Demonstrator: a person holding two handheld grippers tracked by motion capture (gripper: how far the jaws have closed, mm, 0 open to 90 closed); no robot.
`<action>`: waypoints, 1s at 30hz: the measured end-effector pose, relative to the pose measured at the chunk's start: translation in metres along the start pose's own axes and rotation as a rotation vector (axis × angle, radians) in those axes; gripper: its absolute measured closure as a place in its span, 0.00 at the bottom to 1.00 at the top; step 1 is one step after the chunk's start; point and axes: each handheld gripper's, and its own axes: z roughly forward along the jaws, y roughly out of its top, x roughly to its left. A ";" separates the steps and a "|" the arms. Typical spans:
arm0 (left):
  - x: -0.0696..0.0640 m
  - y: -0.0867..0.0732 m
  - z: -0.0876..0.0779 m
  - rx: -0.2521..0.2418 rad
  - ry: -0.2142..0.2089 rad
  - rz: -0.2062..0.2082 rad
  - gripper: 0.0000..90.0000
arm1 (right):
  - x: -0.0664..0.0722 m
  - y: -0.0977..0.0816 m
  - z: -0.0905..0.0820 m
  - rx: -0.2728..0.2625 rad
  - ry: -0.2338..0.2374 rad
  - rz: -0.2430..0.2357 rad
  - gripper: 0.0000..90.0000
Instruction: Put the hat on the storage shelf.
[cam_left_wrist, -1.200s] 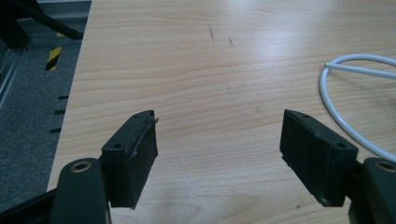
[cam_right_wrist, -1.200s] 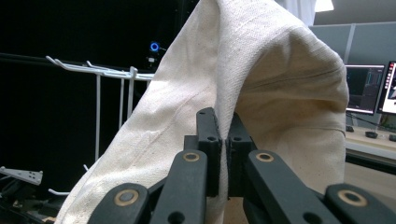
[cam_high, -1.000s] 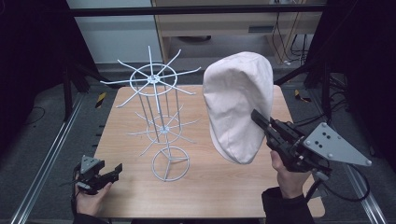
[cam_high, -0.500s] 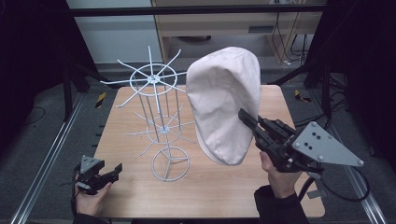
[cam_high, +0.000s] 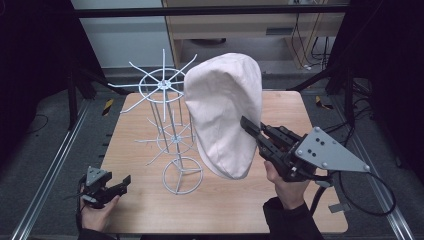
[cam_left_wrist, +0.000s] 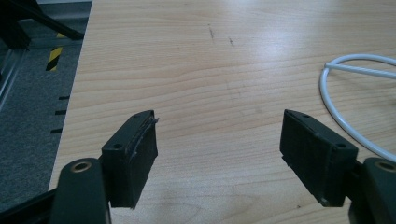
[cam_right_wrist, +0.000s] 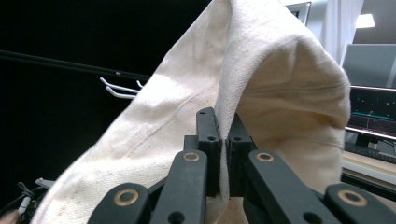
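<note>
1. A cream cloth hat is being held off the table by the right gripper, whose jaws are pressed together on a fold of the fabric; in the right gripper view the cloth is being pinched between the two black jaws.
2. The hat is being carried at about 10 o'clock from the right gripper, hanging just at the 3 o'clock side of the white wire rack and overlapping its arms in the high view.
3. The step in hand is judged to be hanging the hat on the rack; the crown's opening is best being kept facing an arm tip, and the pinch being kept firm until the cloth is caught.
4. The light rack is being left unbraced, so a slow approach is being advised.
5. The left gripper is being held with jaws spread, low at the table's 7 o'clock corner, nothing between them.
</note>
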 end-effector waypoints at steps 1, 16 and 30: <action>0.000 0.000 0.000 0.001 0.000 0.000 0.30 | 0.000 0.001 0.000 -0.002 0.000 0.000 0.98; 0.000 0.000 0.000 0.000 0.000 0.000 0.30 | 0.012 -0.020 0.018 0.090 0.048 -0.019 0.98; 0.000 0.000 0.001 0.006 0.000 0.004 0.30 | 0.007 -0.046 0.017 0.177 0.066 0.052 0.97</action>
